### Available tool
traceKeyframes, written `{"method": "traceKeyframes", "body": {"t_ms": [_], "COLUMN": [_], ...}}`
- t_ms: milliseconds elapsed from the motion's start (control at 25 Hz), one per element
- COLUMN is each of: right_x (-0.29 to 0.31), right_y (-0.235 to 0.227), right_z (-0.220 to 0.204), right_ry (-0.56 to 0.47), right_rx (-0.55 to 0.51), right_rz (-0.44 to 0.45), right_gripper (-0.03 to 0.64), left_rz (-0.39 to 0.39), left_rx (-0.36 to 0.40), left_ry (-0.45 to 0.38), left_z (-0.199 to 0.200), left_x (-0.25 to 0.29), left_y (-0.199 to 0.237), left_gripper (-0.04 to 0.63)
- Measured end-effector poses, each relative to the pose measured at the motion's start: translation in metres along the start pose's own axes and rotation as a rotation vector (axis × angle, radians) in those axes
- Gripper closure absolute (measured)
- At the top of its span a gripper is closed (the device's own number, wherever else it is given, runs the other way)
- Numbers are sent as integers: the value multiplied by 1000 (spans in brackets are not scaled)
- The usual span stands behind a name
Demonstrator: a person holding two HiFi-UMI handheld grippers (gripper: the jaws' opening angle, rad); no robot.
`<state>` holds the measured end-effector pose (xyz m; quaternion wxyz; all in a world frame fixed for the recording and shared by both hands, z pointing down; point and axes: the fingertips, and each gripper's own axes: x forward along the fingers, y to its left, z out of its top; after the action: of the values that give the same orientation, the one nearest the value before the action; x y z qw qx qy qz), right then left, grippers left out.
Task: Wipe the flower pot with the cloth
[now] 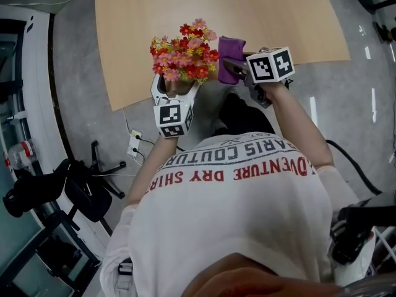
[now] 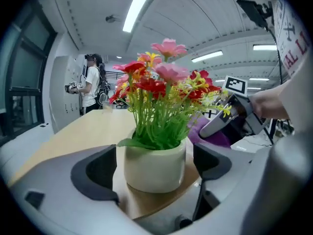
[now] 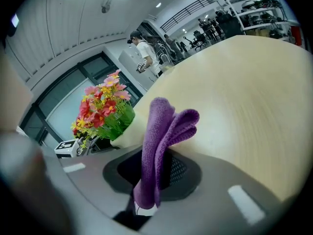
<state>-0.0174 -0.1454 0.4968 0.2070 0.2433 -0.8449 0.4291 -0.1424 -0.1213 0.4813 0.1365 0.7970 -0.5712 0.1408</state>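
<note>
A white flower pot with red, pink and yellow artificial flowers stands at the near edge of the wooden table. My left gripper reaches in from the near side, its jaws wide and closed against the pot's two sides. My right gripper hovers just right of the flowers, shut on a folded purple cloth. The cloth sticks up out of the jaws, close to the pot's right side without touching it. The flowers hide the pot in the head view.
The table's near edge runs right under both grippers, with grey floor below. A black office chair and a power strip are on the floor at the left. A person stands far beyond the table.
</note>
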Motion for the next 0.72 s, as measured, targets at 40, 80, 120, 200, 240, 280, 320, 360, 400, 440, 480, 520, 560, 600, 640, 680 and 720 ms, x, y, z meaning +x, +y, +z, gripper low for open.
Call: {"method": "traceKeyframes", "body": {"t_ms": [40,80,120,200,240,280,320,360,400,440,480,520,560,600,640,680,720], "right_x": [-4,-8,-12,-18,-21,-23,-24,-25,-26,-26,-27,-27,-28,-28,-29,-29,-29], "right_y": [1,3,4,5,5,5,4,3,1,0,-1,-1,-1,0,2,4,5], "right_z": [-2,-4,-7,-11,-14,-16,-18,-20,-22,-23,-24,-24,-23,-22,-21,-21,-20], "right_ry": [-4,-9,-14,-23,-26,-28,-31,-35,-37,-38,-40,-42,-45,-47,-48,-48,-47], "right_rx": [2,6,10,20,24,28,31,35,39,42,45,47,49,50,51,50,46], "right_rz": [-2,-3,-4,-4,-5,-7,-9,-10,-12,-13,-13,-12,-10,-9,-7,-5,-4], "right_gripper": [560,560,560,560,560,560,560,560,560,560,560,560,560,560,560,560,560], "left_rz": [24,46,68,115,136,150,159,166,173,179,183,184,180,172,157,135,105], "left_rx": [10,21,33,55,62,64,63,59,54,50,46,44,45,47,50,56,67], "left_ry": [6,15,25,41,45,47,47,45,43,41,38,35,31,30,35,40,43], "left_z": [-1,-1,-2,-2,-2,-2,-3,-3,-4,-4,-3,-1,2,4,4,2,0], "left_x": [0,1,1,3,3,4,5,5,6,6,5,5,4,4,5,5,6], "left_y": [-3,-6,-8,-8,-8,-7,-7,-6,-5,-4,-3,-3,-3,-3,-3,-4,-5], "left_gripper": [118,118,118,118,120,120,120,121,132,160,161,162,163,163,164,164,164]}}
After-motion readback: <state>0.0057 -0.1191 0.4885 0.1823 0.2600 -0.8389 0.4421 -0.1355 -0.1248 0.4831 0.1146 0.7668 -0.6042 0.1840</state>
